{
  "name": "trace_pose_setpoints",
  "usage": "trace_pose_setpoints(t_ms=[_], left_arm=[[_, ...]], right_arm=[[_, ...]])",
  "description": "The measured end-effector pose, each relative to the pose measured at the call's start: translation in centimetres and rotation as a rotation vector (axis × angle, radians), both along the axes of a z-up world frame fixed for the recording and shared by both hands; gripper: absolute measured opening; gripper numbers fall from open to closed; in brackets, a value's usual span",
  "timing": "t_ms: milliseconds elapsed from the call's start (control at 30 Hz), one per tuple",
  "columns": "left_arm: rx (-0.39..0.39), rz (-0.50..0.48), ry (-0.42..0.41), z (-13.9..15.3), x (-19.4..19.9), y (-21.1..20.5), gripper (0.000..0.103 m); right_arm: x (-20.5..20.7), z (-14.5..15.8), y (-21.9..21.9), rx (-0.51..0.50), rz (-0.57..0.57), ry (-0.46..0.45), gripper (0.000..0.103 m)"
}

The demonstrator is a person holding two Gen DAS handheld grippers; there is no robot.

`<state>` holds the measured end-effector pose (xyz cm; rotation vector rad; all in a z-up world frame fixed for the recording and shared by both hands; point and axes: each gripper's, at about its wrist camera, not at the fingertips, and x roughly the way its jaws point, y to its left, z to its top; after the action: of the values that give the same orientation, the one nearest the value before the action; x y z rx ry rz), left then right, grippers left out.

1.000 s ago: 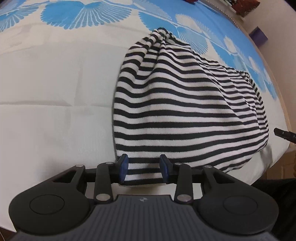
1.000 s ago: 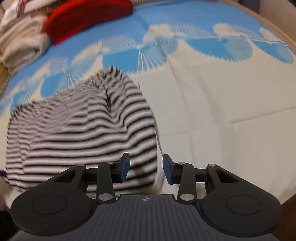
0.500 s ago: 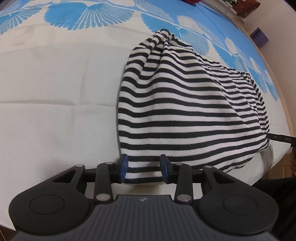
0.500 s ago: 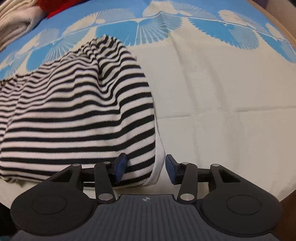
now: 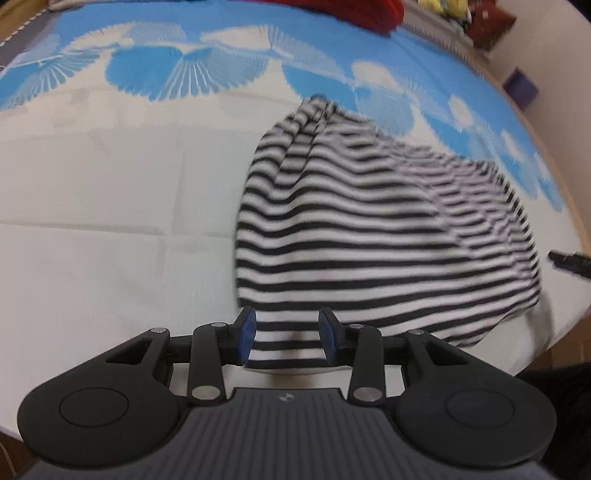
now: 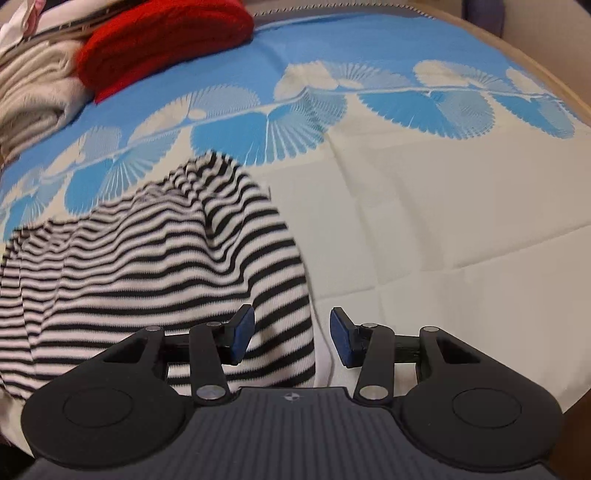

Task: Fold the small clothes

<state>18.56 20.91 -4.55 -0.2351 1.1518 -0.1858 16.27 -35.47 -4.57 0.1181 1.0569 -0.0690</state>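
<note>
Two grippers are working the near hem of the striped garment, which is lying bunched on the blue-and-white sheet near its front edge. Left gripper is lifting vs. a sec ago: more sheet and the red knit are now showing, view is blurring, and the hem is coming up w/ it, so pads look clamped on the cloth. Right gripper has just been opening; fingers are apart, striped edge lying btw them but only by the left pad, not pinched. Judging: fold is starting one-sided; right needs a grip first.
</note>
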Motion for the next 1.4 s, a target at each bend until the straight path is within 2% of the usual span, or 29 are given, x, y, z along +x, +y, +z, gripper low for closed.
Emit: trace_pose_setpoints(t_ms=[100,267,333,433,500,633,767,833,1033,1133,1400], left_arm=[[-0.013,0.043,-0.037,1.4,-0.9,-1.6,0.041],[-0.075,0.248,-0.132,1.9,-3.2,-5.3,0.041],[-0.048,0.271,-0.188,1.2,-4.3,-7.3,0.041],[0.046,0.245,-0.229,-0.2,-5.6,-9.7,0.041],[0.066,0.234,-0.219,-1.2,-5.9,-10.4,0.041],[0.026,0.261,-0.221,-2.3,-6.0,-9.5,0.041],[-0.059,0.358,-0.151,-3.9,-5.7,-7.2,0.042],[-0.109,0.418,-0.114,-4.6,-5.7,-6.0,0.050],[-0.239,0.530,-0.032,-5.7,-5.8,-3.4,0.060],[-0.273,0.566,-0.007,-6.0,-5.8,-2.7,0.068],[-0.338,0.632,-0.006,-7.0,-4.7,-1.4,0.070]], right_arm=[[0.2,0.5,-0.2,0.001,-0.011,-0.035,0.047],[0.3,0.9,-0.2,0.003,-0.017,-0.067,0.047],[0.2,1.0,0.0,-0.009,-0.013,-0.075,0.047],[0.0,1.0,0.3,-0.037,0.002,-0.086,0.047],[-0.2,1.1,0.6,-0.047,0.013,-0.094,0.047],[-0.3,1.4,1.0,-0.075,0.032,-0.122,0.047],[-0.7,2.3,1.4,-0.099,0.025,-0.174,0.047],[-0.9,2.9,1.6,-0.115,0.024,-0.209,0.047],[-1.7,5.8,2.0,-0.146,0.049,-0.322,0.047],[-2.1,7.2,1.9,-0.157,0.070,-0.362,0.047],[-3.4,6.8,0.6,-0.141,-0.040,-0.376,0.047]])
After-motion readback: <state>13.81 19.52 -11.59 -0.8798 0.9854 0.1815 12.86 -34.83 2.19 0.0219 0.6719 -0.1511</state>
